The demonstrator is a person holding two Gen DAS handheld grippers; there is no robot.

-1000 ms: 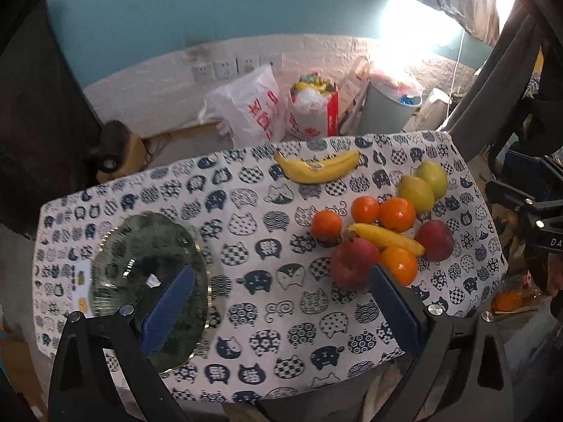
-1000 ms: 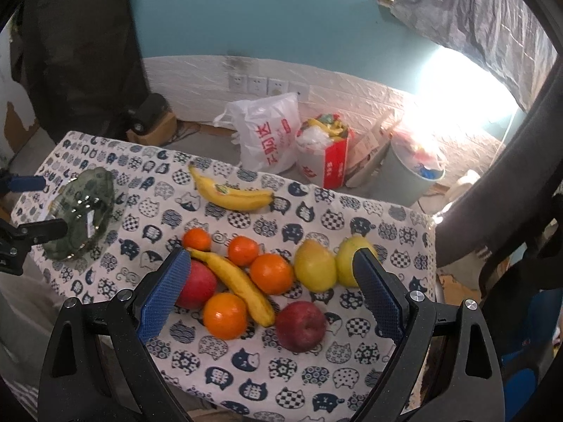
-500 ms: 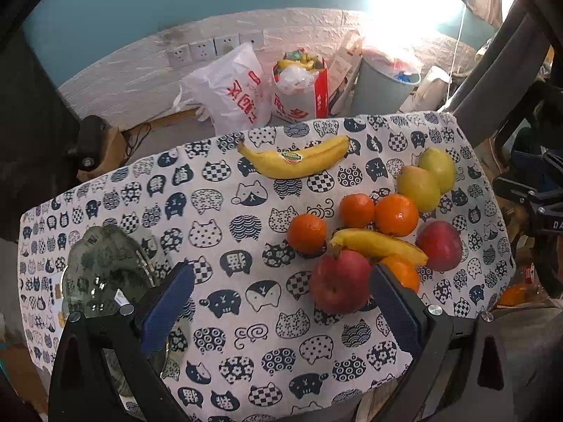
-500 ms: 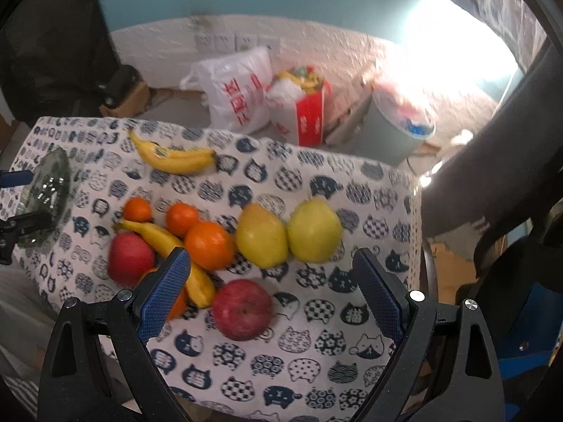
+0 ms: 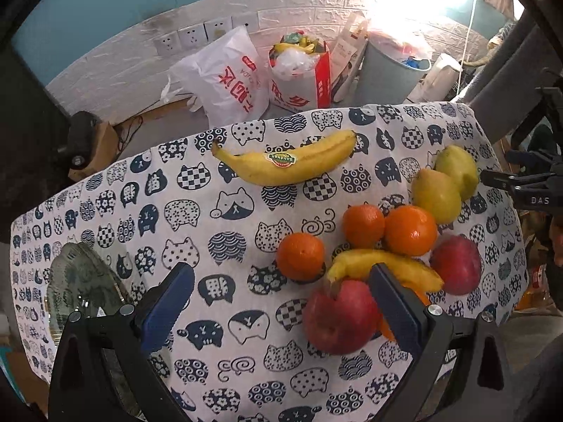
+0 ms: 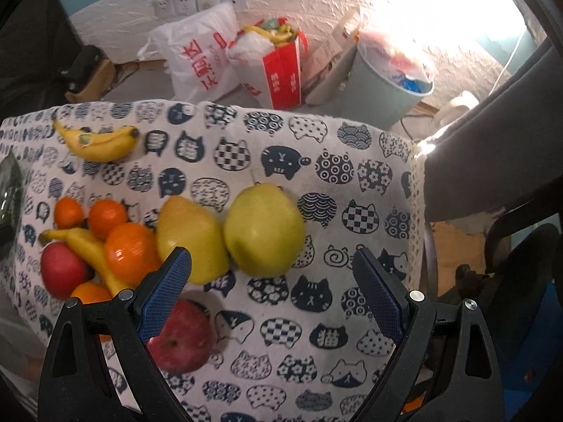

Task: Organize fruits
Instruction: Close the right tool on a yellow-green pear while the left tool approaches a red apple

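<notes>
Left gripper [image 5: 281, 304] fingers spread wide, empty, above the cat-print tablecloth [image 5: 197, 211]; right gripper [image 6: 272, 290] likewise apart, empty; fruits clustered at the table's right edge; lone banana [image 5: 285, 163] near far edge; glass plate [image 5: 81, 281] at left edge

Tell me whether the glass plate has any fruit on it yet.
Empty as far as shown: the glass plate holds no fruit, though the left gripper hides part of it.
</notes>
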